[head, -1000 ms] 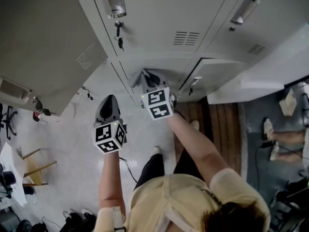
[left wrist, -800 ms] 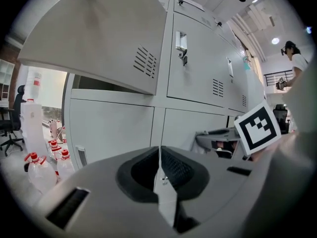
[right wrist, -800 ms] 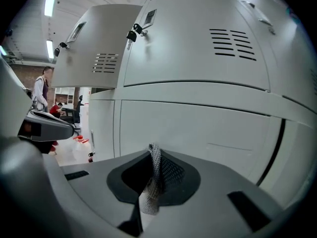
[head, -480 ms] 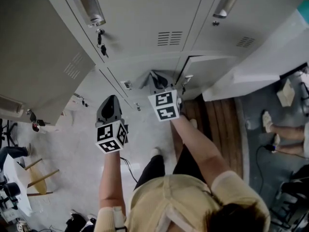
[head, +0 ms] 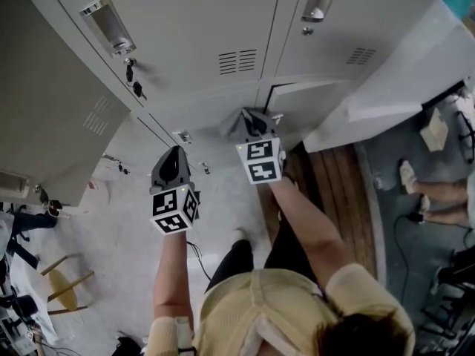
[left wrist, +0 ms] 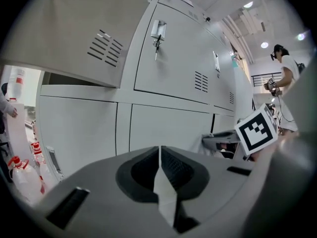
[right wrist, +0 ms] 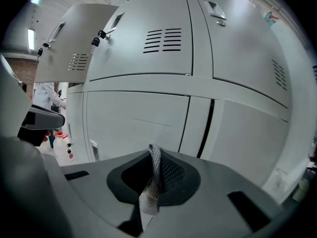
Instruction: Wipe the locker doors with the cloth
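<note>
Right tool (right wrist: 152, 151) is clamped shut on a thin grey mesh cloth (right wrist: 154, 172). Only a narrow fold is pinched, w/ the tip poking past the jaws at lower centre of the right gripper view. It points at the lower row of the pale grey metal locker doors (right wrist: 141, 120), close in; we can't tell if fabric touches. Left tool (left wrist: 159, 151) has its jaws together w/ nothing in them, idle left of centre in the head view, apart from the doors. Risks, as we judge them: so slim a pinch could let the cloth pull out once it's rubbed on metal, & then the tool itself scrapes the paint. The lower door just right of the cloth, w/ a dark gap (right wrist: 208, 125) along its edge, looks ajar & may swing if pushed. Dangling keys (head: 136, 89) in a lock, upper left of the head view, could snag a wider stroke. The open grey door (head: 59, 124) at far left could get bumped by the idle tool.
</note>
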Demonstrator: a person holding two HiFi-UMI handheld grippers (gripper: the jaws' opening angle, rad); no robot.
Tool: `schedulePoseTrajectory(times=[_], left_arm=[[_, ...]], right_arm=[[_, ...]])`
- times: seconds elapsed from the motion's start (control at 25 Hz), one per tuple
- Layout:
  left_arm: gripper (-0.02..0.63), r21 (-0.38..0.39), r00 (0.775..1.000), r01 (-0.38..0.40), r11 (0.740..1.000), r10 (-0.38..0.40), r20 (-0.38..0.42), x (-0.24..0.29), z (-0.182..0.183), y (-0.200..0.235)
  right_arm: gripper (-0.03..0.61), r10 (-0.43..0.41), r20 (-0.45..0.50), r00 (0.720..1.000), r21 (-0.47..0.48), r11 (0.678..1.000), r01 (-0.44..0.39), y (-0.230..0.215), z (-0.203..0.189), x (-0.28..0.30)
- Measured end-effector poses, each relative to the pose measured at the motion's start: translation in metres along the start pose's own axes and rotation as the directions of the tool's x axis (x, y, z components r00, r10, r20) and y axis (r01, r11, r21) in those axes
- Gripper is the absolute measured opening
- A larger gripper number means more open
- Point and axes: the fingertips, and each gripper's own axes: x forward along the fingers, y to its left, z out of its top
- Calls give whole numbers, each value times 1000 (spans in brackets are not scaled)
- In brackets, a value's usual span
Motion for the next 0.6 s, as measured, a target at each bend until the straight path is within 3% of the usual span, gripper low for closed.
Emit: schedulePoseTrajectory(times=[0.32, 0.6], left_arm=[[14, -4, 1000, 17, 1000, -17, -6, 6, -4, -7], [14, -34, 1000, -4, 999, 4, -3, 0, -12, 0]], right_arm=[[18, -64, -38, 997, 16, 998, 65, -28, -13, -6], [18, -9, -31, 999, 38, 999, 10, -18, -19, -21]])
